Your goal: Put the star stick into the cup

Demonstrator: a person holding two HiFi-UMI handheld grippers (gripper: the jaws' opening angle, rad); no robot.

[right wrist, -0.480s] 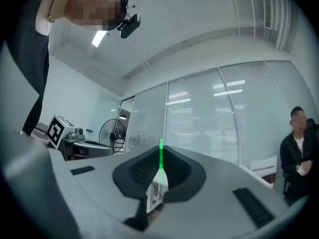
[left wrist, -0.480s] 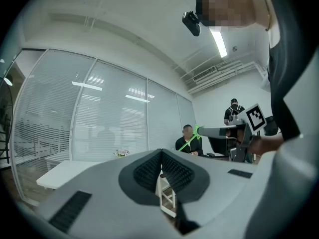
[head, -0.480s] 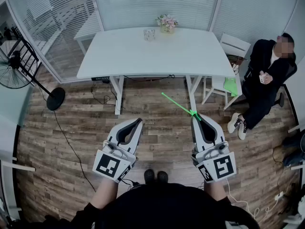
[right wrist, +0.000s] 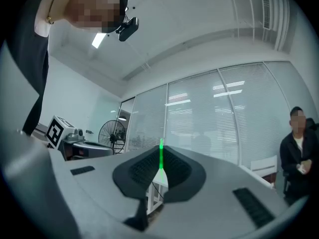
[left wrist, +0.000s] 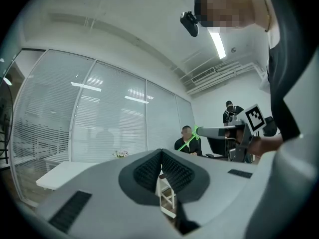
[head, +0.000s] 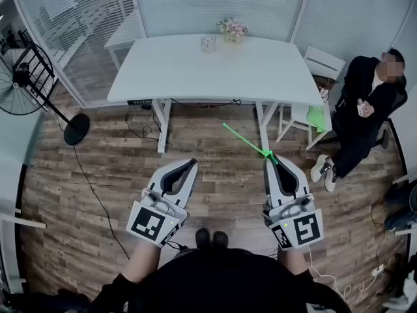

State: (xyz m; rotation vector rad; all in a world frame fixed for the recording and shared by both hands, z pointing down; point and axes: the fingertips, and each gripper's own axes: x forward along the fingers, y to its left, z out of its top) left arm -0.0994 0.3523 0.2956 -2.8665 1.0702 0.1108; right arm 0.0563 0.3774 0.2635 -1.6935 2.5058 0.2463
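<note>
Wooden floor (head: 98, 175) | star stick (head: 246, 141) pinched at right gripper (head: 271, 159) fingers' tips, jutting forward | left gripper (head: 191, 163) fingers closed, empty

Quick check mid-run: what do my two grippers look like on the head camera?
The left gripper and right gripper match: curved white shells, fingers dark and ribbed inside, and a rear cube with black-and-white square markers. The wearer's top is black.

Bright, even light; ceiling strip light (left wrist: 218, 43) glaring; fisheye bending; dark vignetted corners.
</note>
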